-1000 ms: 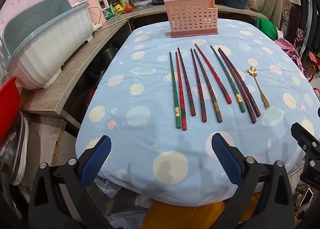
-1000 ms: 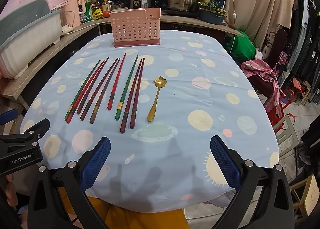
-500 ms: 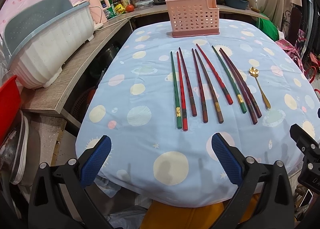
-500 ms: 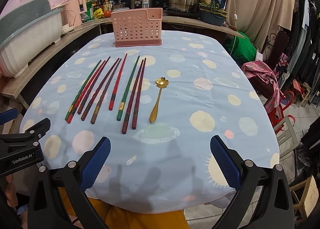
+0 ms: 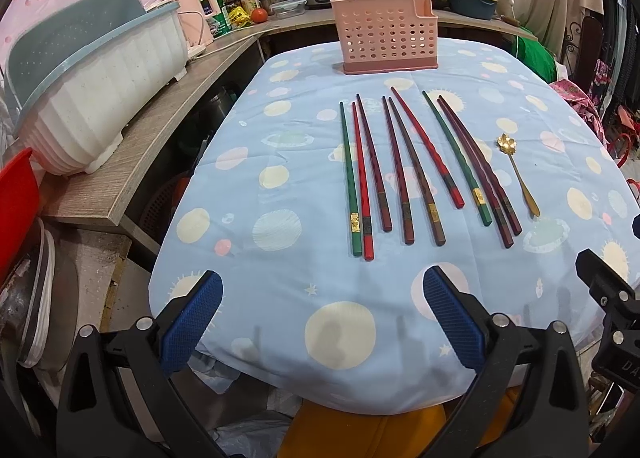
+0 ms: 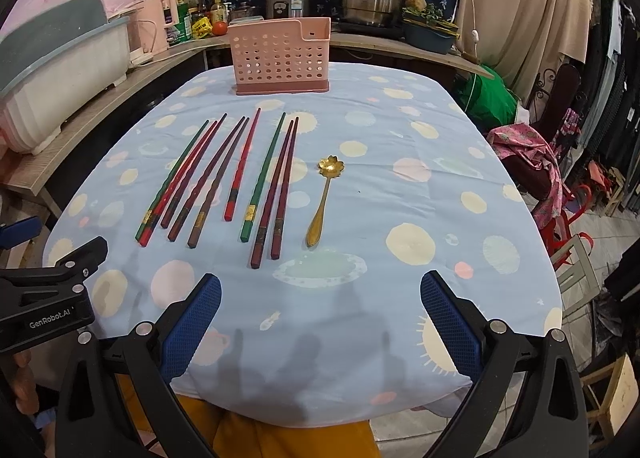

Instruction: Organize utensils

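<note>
**Both grippers wide, chopsticks waiting on the bench**

Nearest to me, the left hand-held gripper [image 5: 320,318] hangs at the near edge of the bench [image 5: 280,162], blue pads spread wide, nothing between them. The right hand-held gripper [image 6: 318,318] is the same story: jaws fully apart, empty, over the cloth.

Just beyond the pads lies the row of chopsticks [image 5: 416,174], nine by my count, thick ends toward me and tips fanning toward the pink basket [image 5: 386,34]. On their right, slightly apart, sits the gold spoon [image 6: 322,200], bowl pointing toward the basket. The basket stands upright at the far end, well beyond the chopstick tips, and I can't see anything in it.

Handling, as I judge it: these sticks look light, stiff and lacquered, so probably slick and inclined to roll or pivot. I'd pinch across the thick squared end near the gold bands. Several lie touching, so picking one cleanly may nudge its neighbour. The spoon is thin and flat to the cloth; its handle middle looks the best bite.

Against a second ago, both views have crept slightly closer to the row; nothing on the cloth has moved.
</note>
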